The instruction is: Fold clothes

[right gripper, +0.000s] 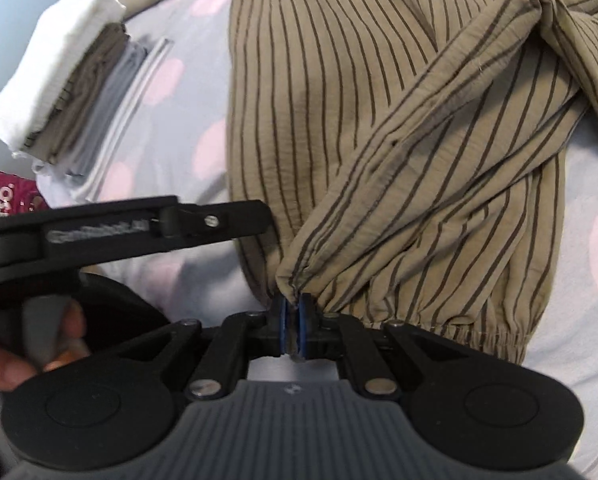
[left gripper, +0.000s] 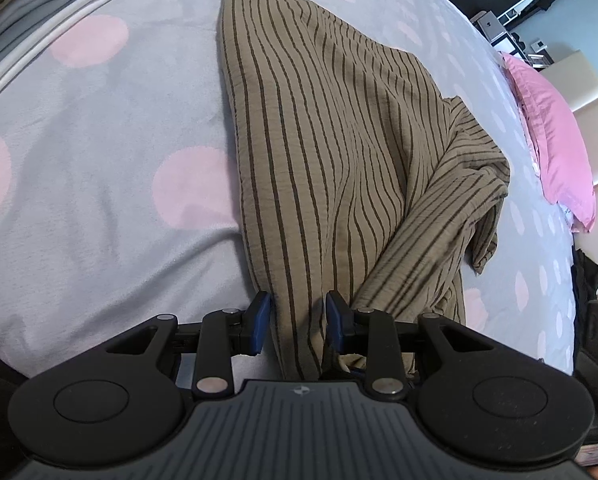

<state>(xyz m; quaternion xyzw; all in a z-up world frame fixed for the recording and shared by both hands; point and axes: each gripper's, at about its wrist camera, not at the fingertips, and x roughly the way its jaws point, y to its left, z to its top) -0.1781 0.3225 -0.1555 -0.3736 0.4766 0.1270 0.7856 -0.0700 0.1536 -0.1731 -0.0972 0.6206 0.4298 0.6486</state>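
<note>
An olive shirt with dark stripes [left gripper: 319, 140] lies lengthwise on the bed. My left gripper [left gripper: 299, 312] is shut on a thick fold at its near edge, with cloth bunched between the blue pads. In the right wrist view the same shirt [right gripper: 319, 80] fills the middle. My right gripper [right gripper: 295, 312] is shut on the end of a long sleeve [right gripper: 439, 160], which is pulled diagonally across the shirt's body. The sleeve's elastic cuff [right gripper: 479, 336] hangs just right of the pads. A hand [right gripper: 3, 360] holds the left gripper, whose black finger [right gripper: 239, 220] reaches in from the left.
The bedsheet [left gripper: 99, 200] is pale blue with pink dots. A stack of folded clothes [right gripper: 71, 92] in white, brown and grey sits at the shirt's far left. A pink pillow [left gripper: 551, 136] lies along the bed's right edge, with furniture beyond it.
</note>
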